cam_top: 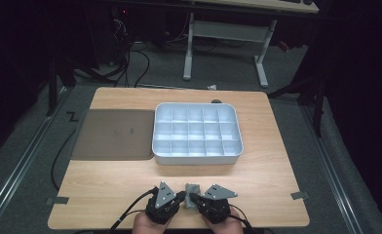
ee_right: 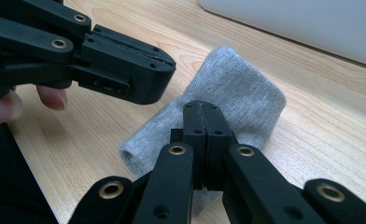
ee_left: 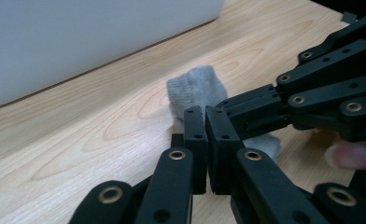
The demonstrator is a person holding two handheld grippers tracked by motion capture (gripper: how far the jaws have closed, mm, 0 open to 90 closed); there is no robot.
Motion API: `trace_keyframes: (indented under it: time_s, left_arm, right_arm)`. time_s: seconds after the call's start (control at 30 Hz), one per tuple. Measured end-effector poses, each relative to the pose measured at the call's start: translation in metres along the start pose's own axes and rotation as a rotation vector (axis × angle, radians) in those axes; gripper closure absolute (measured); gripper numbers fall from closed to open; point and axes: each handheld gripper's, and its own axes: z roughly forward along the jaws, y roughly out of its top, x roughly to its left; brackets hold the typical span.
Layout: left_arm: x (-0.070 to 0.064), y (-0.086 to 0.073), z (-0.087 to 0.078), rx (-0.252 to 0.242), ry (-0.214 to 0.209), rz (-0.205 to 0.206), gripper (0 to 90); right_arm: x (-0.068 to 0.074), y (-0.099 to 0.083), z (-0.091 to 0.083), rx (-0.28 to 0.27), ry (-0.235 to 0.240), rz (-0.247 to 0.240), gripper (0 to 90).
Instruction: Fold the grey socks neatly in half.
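A small grey sock lies on the wooden table near its front edge, between my two grippers. In the left gripper view the sock sits just behind my left gripper, whose jaws are shut with nothing visibly between them. In the right gripper view my right gripper is shut above the middle of the sock, with no fabric visible in the jaws. The left gripper comes in from the left, its tip at the sock's edge. In the high view the left gripper and right gripper nearly meet.
A white tray with several empty compartments stands mid-table, just beyond the sock. A flat grey mat lies to its left. Bare wood stretches along the front edge on both sides of the hands.
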Motion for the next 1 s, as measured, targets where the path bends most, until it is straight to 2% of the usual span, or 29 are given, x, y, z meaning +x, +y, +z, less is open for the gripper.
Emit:
trace_keyframes:
  time_s: [0.37, 0.6, 0.67, 1.0]
  left_arm:
    - [-0.002, -0.003, 0.008, -0.024, -0.012, -0.018, 90.0]
    - [-0.002, -0.005, 0.013, -0.001, 0.001, -0.008, 90.0]
    - [-0.002, -0.006, 0.013, 0.003, 0.001, -0.005, 90.0]
    - [-0.003, -0.007, 0.013, 0.005, 0.002, 0.001, 90.0]
  right_arm:
    - [-0.002, -0.001, 0.000, -0.007, 0.018, 0.024, 90.0]
    - [-0.003, -0.002, 0.000, -0.009, 0.024, 0.034, 90.0]
    - [-0.005, -0.001, -0.001, -0.008, 0.040, 0.058, 90.0]
    - [-0.009, -0.002, -0.004, -0.019, 0.051, 0.084, 89.4]
